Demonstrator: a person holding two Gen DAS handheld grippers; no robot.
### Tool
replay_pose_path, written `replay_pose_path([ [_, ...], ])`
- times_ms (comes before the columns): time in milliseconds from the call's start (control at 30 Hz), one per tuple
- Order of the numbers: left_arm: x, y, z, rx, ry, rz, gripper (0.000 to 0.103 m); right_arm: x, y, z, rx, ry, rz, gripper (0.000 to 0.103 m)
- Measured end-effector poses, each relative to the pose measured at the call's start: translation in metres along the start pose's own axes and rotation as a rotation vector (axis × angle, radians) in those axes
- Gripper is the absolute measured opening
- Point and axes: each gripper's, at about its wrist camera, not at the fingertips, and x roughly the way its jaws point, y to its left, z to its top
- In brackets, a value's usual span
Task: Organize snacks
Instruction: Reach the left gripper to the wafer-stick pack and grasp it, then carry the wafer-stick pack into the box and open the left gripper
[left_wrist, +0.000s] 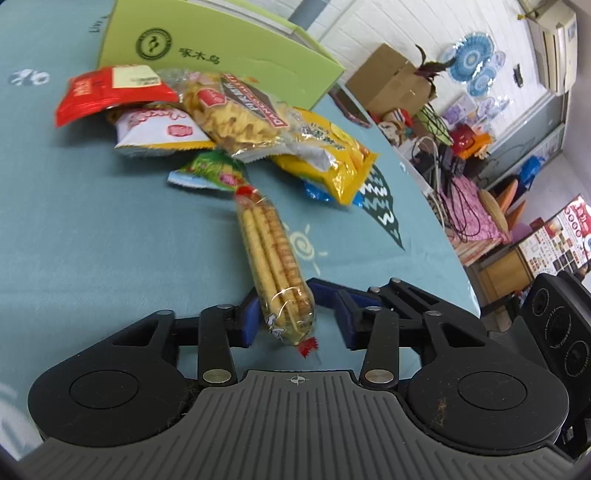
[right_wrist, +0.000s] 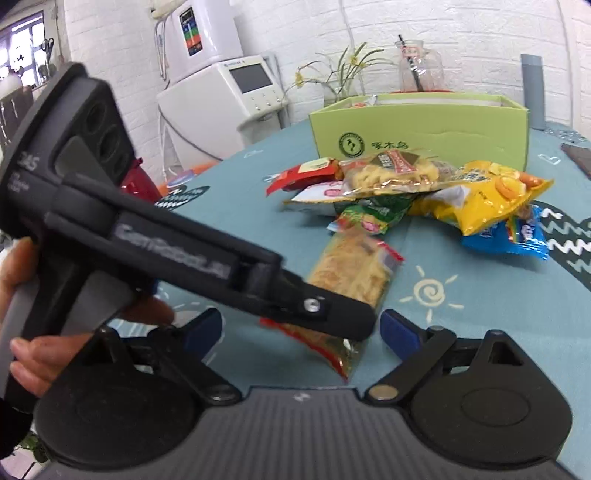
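While the left hand-held gripper (left_wrist: 297, 319) stood at a middling width, the long clear-wrapped packet of tan stick biscuits with red twisted ends (left_wrist: 273, 251) lay on the teal cloth-covered surface (left_wrist: 92, 240) between its blue pads. The left pad looked to touch the wrapper; the right pad stood just apart, so nothing was clamped. The packet's long axis ran away from the hand-held gripper, along its pointing line, towards the heap of mixed snack bags (left_wrist: 236, 110) and the light green cardboard box (left_wrist: 221, 48) beyond. The left hand was the nearer. The right hand-held gripper (right_wrist: 303, 328) was wide and empty. In its view the left tool's black body crossed the packet, hiding the contact, and blur smeared the wrapper print.
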Motion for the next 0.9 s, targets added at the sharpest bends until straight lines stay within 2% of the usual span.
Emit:
replay_pose_path([
  [67, -0.009, -0.002, 0.003, 0.023, -0.047, 0.037, 0.065, -0.003, 0.001, 0.000, -0.002, -0.018, -0.054, 0.093],
  [167, -0.012, 0.000, 0.012, 0.047, -0.088, 0.111, 0.067, 0.000, -0.004, 0.004, 0.012, -0.019, -0.073, 0.093],
  [267, -0.004, 0.007, 0.013, 0.016, -0.050, 0.090, 0.061, 0.007, -0.001, 0.004, 0.008, -0.010, -0.074, 0.093],
  [367, -0.004, 0.006, 0.007, 0.040, -0.072, 0.098, 0.056, 0.012, 0.006, 0.003, -0.024, -0.011, -0.071, 0.093],
  [400, -0.005, 0.006, 0.005, 0.051, -0.076, 0.106, 0.045, 0.015, 0.011, 0.003, -0.058, -0.008, -0.078, 0.091],
  [433, -0.004, 0.006, 0.004, 0.060, -0.070, 0.105, 0.032, 0.017, 0.016, 0.004, -0.086, -0.006, -0.076, 0.079],
  [467, -0.002, 0.006, 0.003, 0.063, -0.059, 0.105, 0.020, 0.017, 0.020, 0.005, -0.098, -0.001, -0.091, 0.073],
  [500, -0.004, 0.004, 0.003, 0.063, -0.065, 0.116, 0.018, 0.016, 0.021, 0.007, -0.104, 0.001, -0.110, 0.070],
  [567, -0.012, 0.001, 0.008, 0.065, -0.087, 0.116, 0.012, 0.007, 0.019, 0.016, -0.096, -0.028, -0.094, 0.069],
  [633, -0.025, -0.004, 0.020, 0.058, -0.119, 0.082, 0.011, -0.008, 0.017, 0.032, -0.095, -0.078, -0.080, 0.069],
  [733, -0.041, -0.013, 0.052, 0.061, -0.191, 0.020, 0.012, -0.019, 0.017, 0.062, -0.155, -0.167, -0.098, 0.075],
  [900, -0.030, -0.027, 0.123, 0.118, -0.270, 0.057, 0.012, 0.010, -0.009, 0.126, -0.245, -0.216, -0.163, 0.075],
])
